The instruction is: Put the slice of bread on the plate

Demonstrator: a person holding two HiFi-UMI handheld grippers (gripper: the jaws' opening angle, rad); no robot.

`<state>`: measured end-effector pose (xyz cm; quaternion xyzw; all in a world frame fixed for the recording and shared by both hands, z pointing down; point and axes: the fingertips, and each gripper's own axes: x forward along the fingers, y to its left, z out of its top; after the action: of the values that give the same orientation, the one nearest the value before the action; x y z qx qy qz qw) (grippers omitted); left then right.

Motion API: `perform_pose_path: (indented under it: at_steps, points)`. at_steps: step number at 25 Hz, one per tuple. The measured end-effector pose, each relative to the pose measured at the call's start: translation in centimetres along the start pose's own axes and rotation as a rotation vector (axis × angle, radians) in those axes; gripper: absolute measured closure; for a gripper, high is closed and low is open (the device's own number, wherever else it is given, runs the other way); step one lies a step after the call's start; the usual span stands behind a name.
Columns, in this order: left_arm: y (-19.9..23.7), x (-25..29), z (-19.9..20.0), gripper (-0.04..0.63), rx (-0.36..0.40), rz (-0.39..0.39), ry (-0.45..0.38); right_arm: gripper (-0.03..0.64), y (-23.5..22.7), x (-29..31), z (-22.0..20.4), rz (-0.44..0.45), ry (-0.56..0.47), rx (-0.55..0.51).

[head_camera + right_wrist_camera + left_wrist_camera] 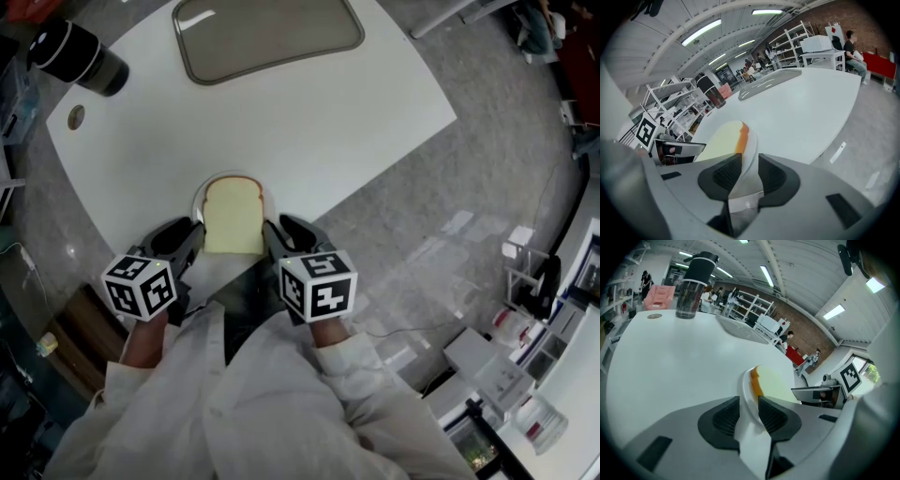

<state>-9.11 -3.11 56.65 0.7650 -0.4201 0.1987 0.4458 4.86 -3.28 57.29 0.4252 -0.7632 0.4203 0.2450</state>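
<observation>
A pale slice of bread (233, 217) with a brown crust lies flat on a small white plate (200, 195) at the near edge of the white table (309, 131). My left gripper (192, 236) is shut on the plate's left rim. My right gripper (272, 234) is shut on its right rim. In the left gripper view the plate's rim (745, 390) runs between the black pads (723, 417) of my left gripper (749, 411), with the bread (776, 383) beyond. In the right gripper view my right gripper (749, 171) clamps the plate (751, 147) beside the bread (723, 140).
A dark-lidded tumbler (77, 58) stands at the table's far left, near a round cable hole (76, 117). A grey tray (267, 36) lies at the far middle. The table's curved edge drops to grey floor (450, 206) on the right. White sleeves fill the bottom of the head view.
</observation>
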Motion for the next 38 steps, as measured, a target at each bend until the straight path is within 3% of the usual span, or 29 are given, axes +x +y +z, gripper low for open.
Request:
perform_pose_path:
  at_steps: [38]
  points:
    - [-0.08,0.71,0.03,0.505,0.014,0.002,0.041,0.534,0.00,0.33,-0.14,-0.002,0.013,0.030]
